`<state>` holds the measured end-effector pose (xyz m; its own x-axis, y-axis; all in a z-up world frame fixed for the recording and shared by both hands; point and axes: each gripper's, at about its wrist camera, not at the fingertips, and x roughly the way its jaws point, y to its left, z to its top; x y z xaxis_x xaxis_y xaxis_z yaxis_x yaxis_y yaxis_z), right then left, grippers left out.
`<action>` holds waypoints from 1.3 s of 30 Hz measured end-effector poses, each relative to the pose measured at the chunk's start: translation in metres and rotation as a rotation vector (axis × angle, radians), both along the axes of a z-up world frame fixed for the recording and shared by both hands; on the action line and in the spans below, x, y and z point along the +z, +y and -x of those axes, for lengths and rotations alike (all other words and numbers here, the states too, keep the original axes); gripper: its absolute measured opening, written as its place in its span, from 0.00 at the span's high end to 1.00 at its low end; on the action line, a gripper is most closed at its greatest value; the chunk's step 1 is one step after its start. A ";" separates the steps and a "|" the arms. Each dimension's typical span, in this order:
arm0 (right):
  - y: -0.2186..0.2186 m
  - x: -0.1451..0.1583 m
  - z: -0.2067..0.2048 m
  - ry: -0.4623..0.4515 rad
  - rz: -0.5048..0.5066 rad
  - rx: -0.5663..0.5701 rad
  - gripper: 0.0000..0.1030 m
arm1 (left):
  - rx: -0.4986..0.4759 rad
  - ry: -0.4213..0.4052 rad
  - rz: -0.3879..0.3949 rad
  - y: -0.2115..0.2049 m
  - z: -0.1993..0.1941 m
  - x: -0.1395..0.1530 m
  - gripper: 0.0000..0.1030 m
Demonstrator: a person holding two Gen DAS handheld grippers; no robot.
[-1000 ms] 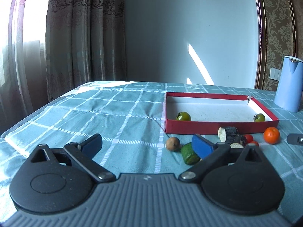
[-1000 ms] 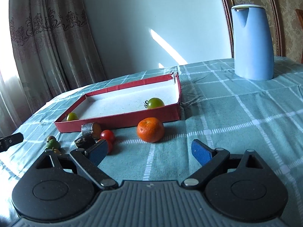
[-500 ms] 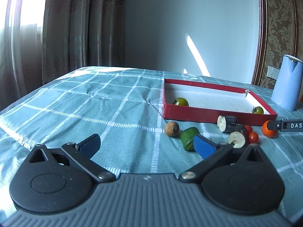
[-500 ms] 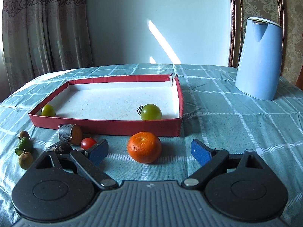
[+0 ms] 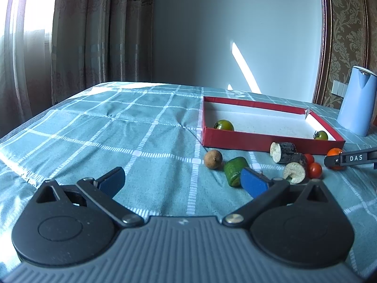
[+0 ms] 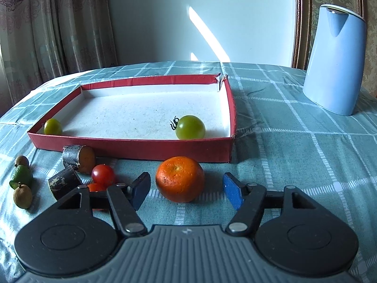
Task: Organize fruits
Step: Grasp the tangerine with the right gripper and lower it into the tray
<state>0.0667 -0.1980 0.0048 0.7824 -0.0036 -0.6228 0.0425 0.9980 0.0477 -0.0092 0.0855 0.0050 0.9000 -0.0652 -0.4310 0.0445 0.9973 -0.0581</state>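
Fruits lie scattered on a tabletop (image 6: 294, 146) covered with a teal checked cloth, most of them just in front of a shallow red box (image 6: 132, 147) with a white floor. A pale blue jug (image 6: 334, 59) stands upright on the cloth, well apart from the box, to its right in the right wrist view. Inside the box sit two green tomatoes: one (image 6: 190, 127) near the front right corner, the other (image 6: 53, 126) in the front left corner.

Outside the box, an orange mandarin (image 6: 180, 178) rests on the cloth just before the front wall. The right gripper (image 6: 186, 189) has its blue pads on either side of this mandarin and is closing, with a visible gap left on each side, so nothing is pinched yet. The left gripper (image 5: 182, 180) hangs over bare cloth with its fingers spread wide and nothing between them.

To the left of the mandarin lie two dark-skinned cut cylinders (image 6: 79, 158) (image 6: 63, 184), two red cherry tomatoes (image 6: 103, 174) touching each other, a green chunk (image 6: 21, 176), and two small brown round fruits (image 6: 22, 195) (image 6: 21, 160), one on either side of the green chunk.
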 end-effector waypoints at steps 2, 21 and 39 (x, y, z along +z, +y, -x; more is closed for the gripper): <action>0.001 -0.001 -0.003 0.010 0.010 -0.001 0.44 | -0.002 -0.001 0.001 0.000 0.000 0.000 0.00; 0.027 0.045 0.000 -0.156 0.037 0.065 0.60 | -0.001 0.007 0.002 0.000 -0.001 -0.001 0.00; 0.041 0.028 -0.060 -0.105 0.086 0.053 0.58 | -0.005 0.017 0.014 0.002 -0.004 -0.001 0.00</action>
